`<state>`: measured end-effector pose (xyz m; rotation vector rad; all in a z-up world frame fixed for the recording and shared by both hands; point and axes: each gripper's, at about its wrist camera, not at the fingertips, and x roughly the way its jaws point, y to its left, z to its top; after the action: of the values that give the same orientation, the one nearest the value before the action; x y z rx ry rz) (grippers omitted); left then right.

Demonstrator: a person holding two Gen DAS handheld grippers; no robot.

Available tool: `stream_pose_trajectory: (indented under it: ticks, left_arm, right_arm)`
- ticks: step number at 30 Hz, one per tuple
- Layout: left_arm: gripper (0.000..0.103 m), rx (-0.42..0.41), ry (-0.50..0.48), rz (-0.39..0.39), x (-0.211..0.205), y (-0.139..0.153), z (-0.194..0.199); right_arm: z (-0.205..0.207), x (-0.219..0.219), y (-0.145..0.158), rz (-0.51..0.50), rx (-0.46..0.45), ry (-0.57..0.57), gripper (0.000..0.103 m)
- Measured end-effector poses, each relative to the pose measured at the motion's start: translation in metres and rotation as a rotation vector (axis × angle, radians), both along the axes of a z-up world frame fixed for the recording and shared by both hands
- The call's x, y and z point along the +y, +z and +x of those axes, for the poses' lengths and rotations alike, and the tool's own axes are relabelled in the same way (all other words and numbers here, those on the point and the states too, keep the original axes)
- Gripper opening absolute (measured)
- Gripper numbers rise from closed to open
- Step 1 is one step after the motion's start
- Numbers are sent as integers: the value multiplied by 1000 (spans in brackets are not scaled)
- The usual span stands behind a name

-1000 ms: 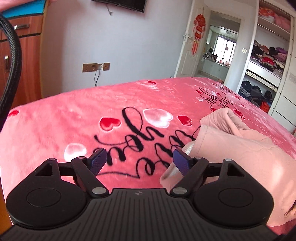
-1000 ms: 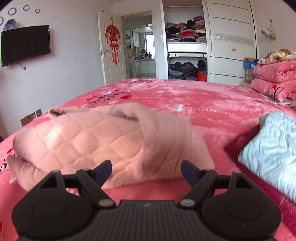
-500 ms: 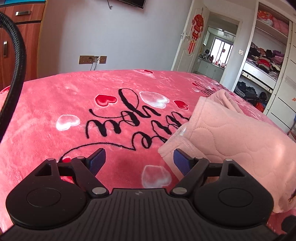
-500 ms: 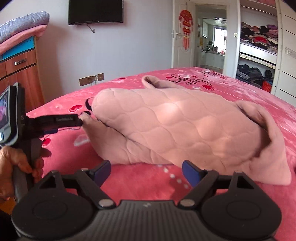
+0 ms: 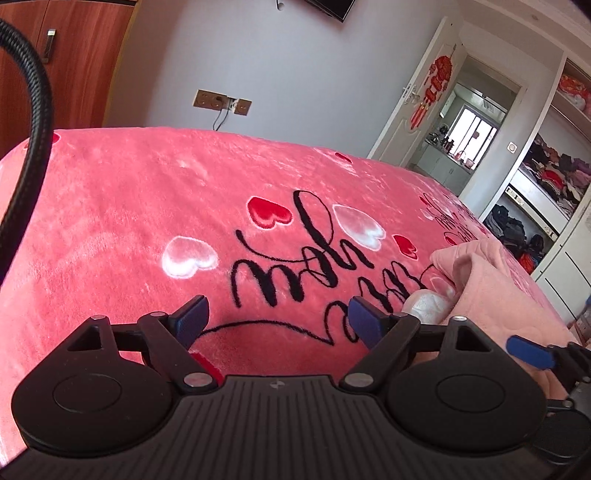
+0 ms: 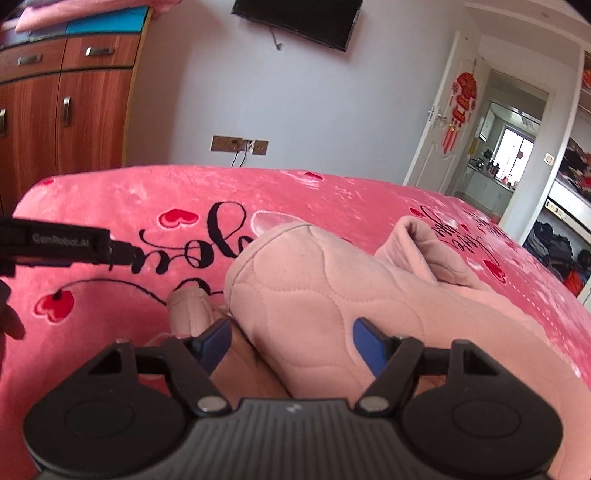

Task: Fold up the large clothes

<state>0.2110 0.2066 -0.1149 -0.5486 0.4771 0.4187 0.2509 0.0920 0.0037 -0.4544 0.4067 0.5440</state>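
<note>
A pale pink quilted garment (image 6: 369,288) lies bunched on the pink heart-print blanket (image 6: 110,192). A small cuff (image 6: 192,310) pokes out at its left end. My right gripper (image 6: 291,341) straddles the garment's rounded left fold. Its jaws are closing, and the blue pads do not visibly press the cloth. My left gripper (image 5: 279,319) is open over bare blanket (image 5: 147,206), with the garment (image 5: 491,280) just to its right. The right wrist view shows the left gripper (image 6: 122,253) from the side at the left edge. A blue pad (image 5: 528,352) of the right gripper shows at lower right.
A wooden cabinet (image 6: 66,110) stands beyond the bed's left end, with a wall socket (image 6: 240,144) and a television (image 6: 299,22) on the far wall. An open doorway (image 6: 513,147) and a wardrobe full of clothes (image 5: 546,184) lie to the right. A black cable (image 5: 33,110) hangs at the left.
My right gripper has swung left along the bed to the garment's left end, rolled, and its jaws have narrowed. My left gripper has shifted a little, so the garment sits further right in its view.
</note>
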Motion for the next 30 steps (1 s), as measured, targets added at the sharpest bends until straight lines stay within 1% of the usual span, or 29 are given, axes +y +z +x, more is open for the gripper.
stream_pose_trajectory:
  ticks: [2, 4, 5, 8, 11, 13, 16, 17, 18, 20, 21, 23, 27, 30]
  left_arm:
    - [101, -17, -33, -19, 0, 2, -1]
    - [101, -24, -59, -34, -1, 3, 0]
    - [101, -26, -70, -47, -1, 2, -1]
    - [101, -33, -112, -94, -2, 0, -2]
    - [101, -41, -140, -111, -4, 0, -4]
    - [101, -41, -167, -140, -4, -2, -1]
    - [101, -33, -211, -193, -5, -5, 0]
    - [101, -31, -221, -201, -7, -5, 0]
    - [101, -30, -232, -208, -8, -5, -1]
    - [101, -28, -249, -227, -9, -6, -1]
    - [101, -26, -256, -240, -10, -7, 0]
    - [101, -20, -271, -267, -11, -9, 1]
    - [101, -27, -307, -305, -15, -9, 2]
    - [99, -14, -313, -312, -19, -10, 5]
  right_arm:
    - [12, 10, -11, -76, -33, -17, 72]
    - [24, 13, -21, -115, -31, -17, 84]
    - [29, 13, -24, -124, -23, -13, 86]
    - [38, 10, -32, -120, -14, -8, 87]
    - [41, 4, -38, -93, 9, 5, 87]
    - [42, 2, -40, -71, 26, 5, 83]
    - [42, 0, -40, -52, 42, 17, 73]
    - [41, 0, -40, -50, 42, 19, 65]
    - [41, 0, -40, -47, 40, 20, 53]
    - [40, -2, -38, -44, 31, 7, 42]
    - [40, -4, -36, -33, 32, 0, 38]
    - [40, -9, -32, -15, 47, 2, 38]
    - [30, -9, -32, -29, 46, 44, 45]
    - [28, -6, -36, -47, 31, 51, 49]
